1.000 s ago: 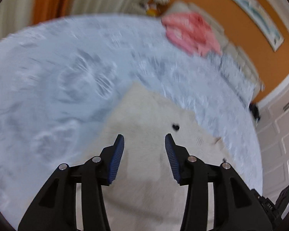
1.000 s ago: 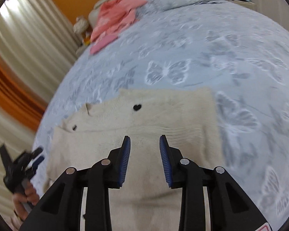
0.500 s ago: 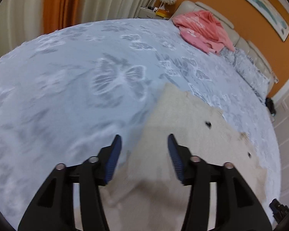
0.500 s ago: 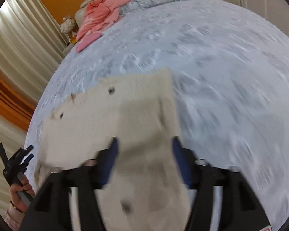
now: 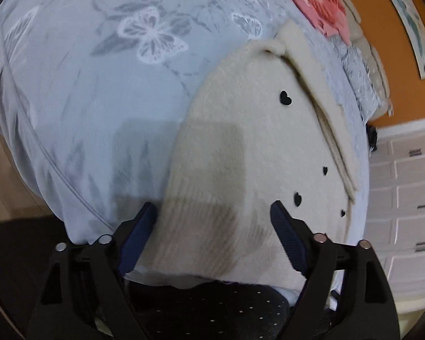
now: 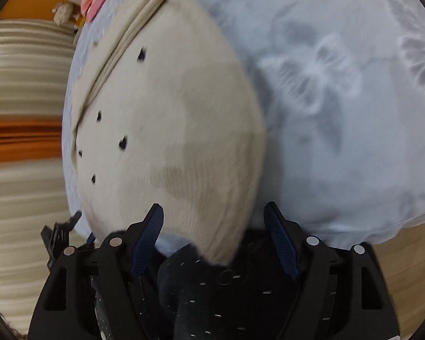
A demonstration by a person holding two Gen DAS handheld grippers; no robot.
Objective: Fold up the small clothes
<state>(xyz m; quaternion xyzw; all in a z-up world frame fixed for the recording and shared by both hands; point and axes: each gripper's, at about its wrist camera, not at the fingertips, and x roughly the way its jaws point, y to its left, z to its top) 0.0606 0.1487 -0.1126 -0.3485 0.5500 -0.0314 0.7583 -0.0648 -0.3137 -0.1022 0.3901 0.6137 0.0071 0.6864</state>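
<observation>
A small cream knit sweater [image 5: 240,147] with black heart buttons lies flat on the pale blue butterfly bedspread [image 5: 104,79], its hem at the near bed edge. My left gripper [image 5: 214,226] is open, its jaws wide apart either side of the hem's left corner. In the right wrist view the same sweater [image 6: 170,119] fills the left half. My right gripper [image 6: 214,226] is open and straddles the hem's right corner, which hangs over the bed edge. Neither gripper holds cloth.
A pink garment [image 5: 323,5] lies at the far end of the bed by grey pillows [image 5: 357,76]. White drawers [image 5: 405,198] stand to the right. Striped curtains [image 6: 22,113] hang on the left. Dark dotted fabric [image 6: 212,289] shows below both grippers.
Both grippers pulled back and down from above the sweater's middle to its near hem at the bed edge, and their jaws opened wider.
</observation>
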